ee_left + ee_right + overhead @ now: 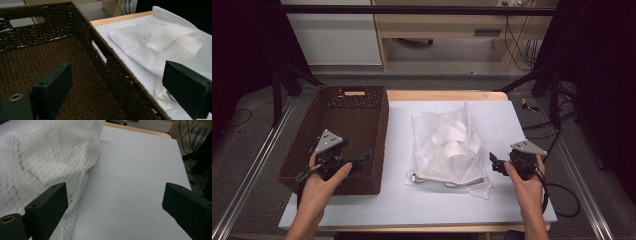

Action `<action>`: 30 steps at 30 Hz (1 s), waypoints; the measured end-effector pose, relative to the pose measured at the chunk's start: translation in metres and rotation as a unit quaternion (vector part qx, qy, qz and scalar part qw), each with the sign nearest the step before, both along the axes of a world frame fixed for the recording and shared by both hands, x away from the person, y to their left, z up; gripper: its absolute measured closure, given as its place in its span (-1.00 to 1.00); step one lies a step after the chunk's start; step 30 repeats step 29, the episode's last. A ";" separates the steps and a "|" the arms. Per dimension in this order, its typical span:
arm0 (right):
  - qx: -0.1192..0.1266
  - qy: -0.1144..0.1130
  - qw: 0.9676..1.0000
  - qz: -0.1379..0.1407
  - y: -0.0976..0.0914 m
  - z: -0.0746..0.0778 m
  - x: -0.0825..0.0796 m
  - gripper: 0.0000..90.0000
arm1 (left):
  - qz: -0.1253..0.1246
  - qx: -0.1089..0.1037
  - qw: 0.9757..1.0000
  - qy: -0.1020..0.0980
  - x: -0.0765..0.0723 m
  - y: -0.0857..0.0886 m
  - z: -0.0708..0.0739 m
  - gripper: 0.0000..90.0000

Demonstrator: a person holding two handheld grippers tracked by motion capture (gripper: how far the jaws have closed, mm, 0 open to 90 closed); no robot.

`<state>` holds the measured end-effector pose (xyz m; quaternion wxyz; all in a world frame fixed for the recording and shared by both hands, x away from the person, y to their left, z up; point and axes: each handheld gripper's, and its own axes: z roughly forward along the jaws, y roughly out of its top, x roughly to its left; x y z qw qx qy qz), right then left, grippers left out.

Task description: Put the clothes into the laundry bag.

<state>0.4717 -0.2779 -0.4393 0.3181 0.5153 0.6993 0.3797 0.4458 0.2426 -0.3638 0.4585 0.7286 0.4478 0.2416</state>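
White mesh laundry bag (pixel 451 147) lies flat at centre of the high view on the pale table cover (pixel 512 200), its zipper edge toward the lower frame, something pale folded inside. Brown woven basket (pixel 343 137) sits left of centre, empty as far as shows, just beside the bag but not touching. Left gripper (pixel 364 159) hovers over the basket's right wall, jaws spread wide, holding nothing. Right gripper (pixel 493 162) sits at the bag's lower right edge, jaws likewise spread, empty. Likely step: take hold of the bag for the basket. Advice: bite a bunched fold of mesh, not one thin layer; grip both sides so it lifts level; clear the basket rim before lowering.
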 end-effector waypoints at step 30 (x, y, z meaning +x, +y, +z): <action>-0.004 0.054 0.998 -0.034 -0.019 -0.033 0.002 -0.83 | 0.046 0.040 0.998 0.011 0.009 0.042 -0.006 -0.80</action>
